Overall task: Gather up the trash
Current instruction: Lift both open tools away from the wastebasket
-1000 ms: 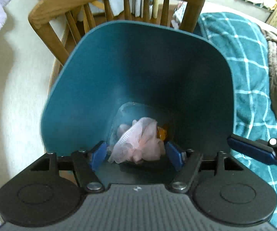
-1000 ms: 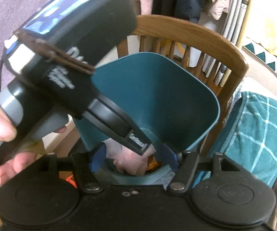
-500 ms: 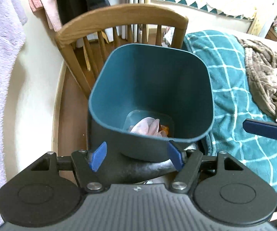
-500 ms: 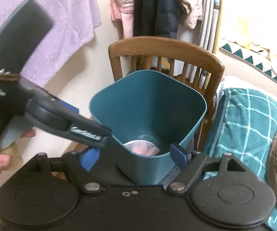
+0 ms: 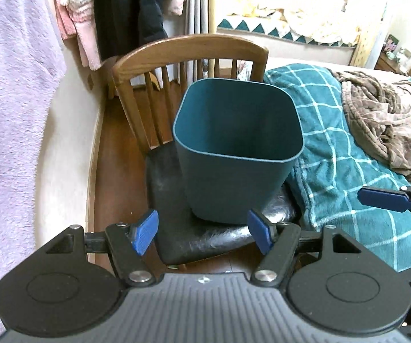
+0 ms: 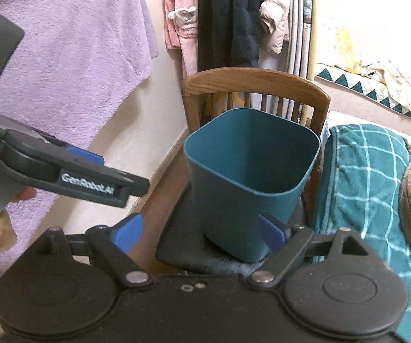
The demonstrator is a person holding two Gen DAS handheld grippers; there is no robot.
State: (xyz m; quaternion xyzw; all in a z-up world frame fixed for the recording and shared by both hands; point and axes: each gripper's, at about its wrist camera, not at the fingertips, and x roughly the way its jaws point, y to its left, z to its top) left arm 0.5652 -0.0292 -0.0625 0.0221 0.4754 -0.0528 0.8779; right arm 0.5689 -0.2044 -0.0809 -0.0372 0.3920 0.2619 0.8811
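Note:
A teal trash bin (image 5: 234, 177) stands upright on the black seat of a wooden chair (image 5: 188, 48); from this angle its contents are hidden below the rim. My left gripper (image 5: 202, 230) hovers in front of and above the bin, open and empty. In the right wrist view the bin (image 6: 234, 200) sits just beyond my right gripper (image 6: 199, 233), whose jaws are opening with nothing between the pads. A blue fingertip of the right gripper (image 5: 382, 198) shows at the right edge of the left wrist view. The left gripper's body (image 6: 77, 177) crosses the left of the right wrist view, held by a hand.
A teal checked blanket (image 5: 348, 171) and a brown throw (image 5: 391, 120) cover the bed right of the chair. A purple towel (image 6: 62, 57) and hanging clothes (image 6: 228, 20) line the wall behind. Wooden floor (image 5: 111, 154) runs left of the chair.
Both grippers have drawn back and up, out of the bin. The pink netted trash seen at the bin's bottom is now hidden below the rim. The right jaws have spread wider.

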